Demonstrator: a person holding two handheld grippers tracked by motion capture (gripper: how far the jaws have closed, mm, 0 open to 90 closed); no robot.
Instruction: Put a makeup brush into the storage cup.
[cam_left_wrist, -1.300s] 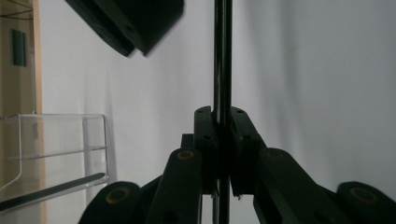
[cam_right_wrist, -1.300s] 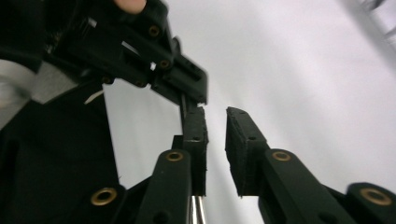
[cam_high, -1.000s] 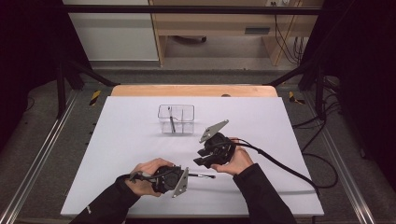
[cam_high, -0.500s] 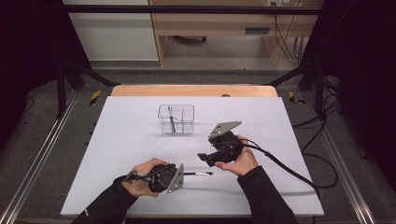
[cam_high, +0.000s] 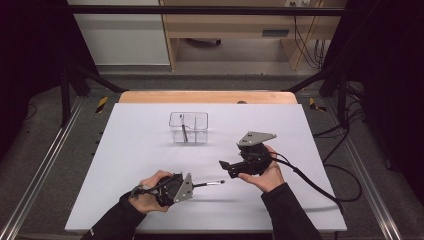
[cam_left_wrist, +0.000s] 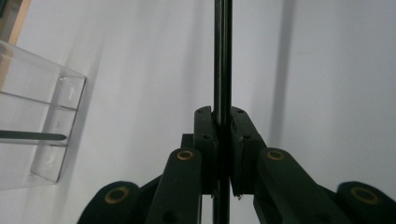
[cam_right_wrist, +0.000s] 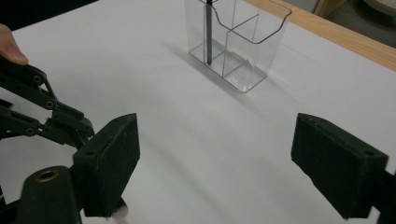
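My left gripper (cam_high: 194, 185) lies low near the table's front edge, shut on a thin dark stick (cam_high: 210, 183) whose pale tip points right. In the left gripper view the stick (cam_left_wrist: 222, 56) runs straight up from the closed jaws of my left gripper (cam_left_wrist: 222, 119). My right gripper (cam_high: 226, 168) is just right of the stick's tip, apart from it. Its jaws have just been opening and stand wide with nothing between them. From the right gripper view, my right gripper (cam_right_wrist: 224, 163) faces a clear divided holder (cam_right_wrist: 236, 42) with a dark pen (cam_right_wrist: 208, 32) upright in it.
The clear holder (cam_high: 188, 127) stands mid-table on the white sheet (cam_high: 125, 150), beyond both hands. A wooden edge (cam_high: 207, 97) runs along the table's far side. The right gripper's black cable (cam_high: 310, 182) trails off to the right. Bare white surface lies to the left and far right.
The right gripper's jaws have opened wide and it has shifted to the right, away from the stick's tip. The left gripper still holds the stick in about the same spot.
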